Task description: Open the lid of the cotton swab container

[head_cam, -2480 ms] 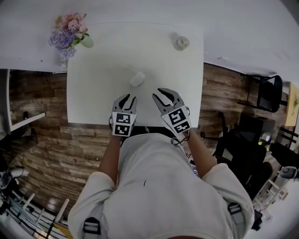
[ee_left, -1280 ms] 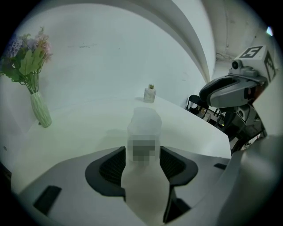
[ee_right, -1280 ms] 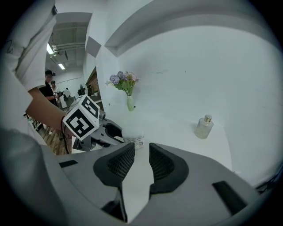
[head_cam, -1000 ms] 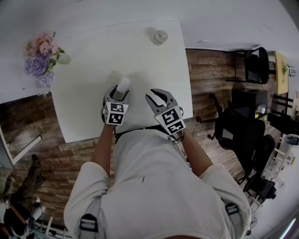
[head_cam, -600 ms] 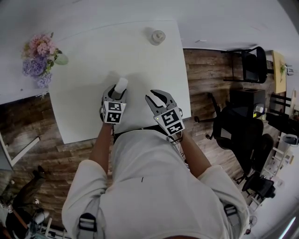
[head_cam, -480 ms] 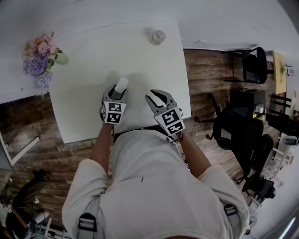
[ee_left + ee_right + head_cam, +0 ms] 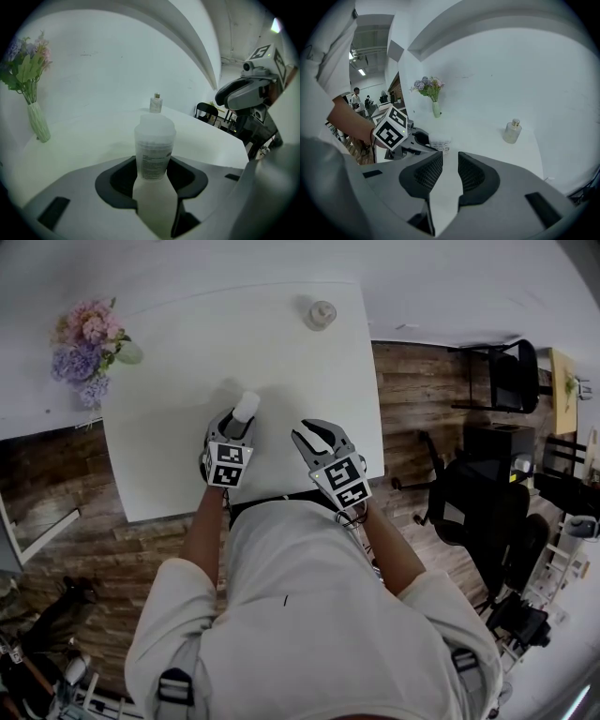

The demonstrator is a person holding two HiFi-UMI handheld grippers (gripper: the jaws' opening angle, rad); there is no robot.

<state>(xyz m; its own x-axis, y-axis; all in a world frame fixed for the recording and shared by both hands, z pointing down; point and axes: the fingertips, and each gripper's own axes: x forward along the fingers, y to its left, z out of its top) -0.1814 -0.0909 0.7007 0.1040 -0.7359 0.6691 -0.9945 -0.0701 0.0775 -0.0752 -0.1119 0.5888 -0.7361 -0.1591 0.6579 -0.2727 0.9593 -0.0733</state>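
A little while ago the small, round, see-through plastic cotton swab container stood alone on the white table, ahead of both grippers. Now it stands upright between the fingers of the left gripper, near the table's front edge. The left gripper's jaws have just been closing, and their dark pads press on the container's two sides low down, with its cloudy lid poking up above them. The right gripper hangs just beside it, jaws a little apart with nothing between them.
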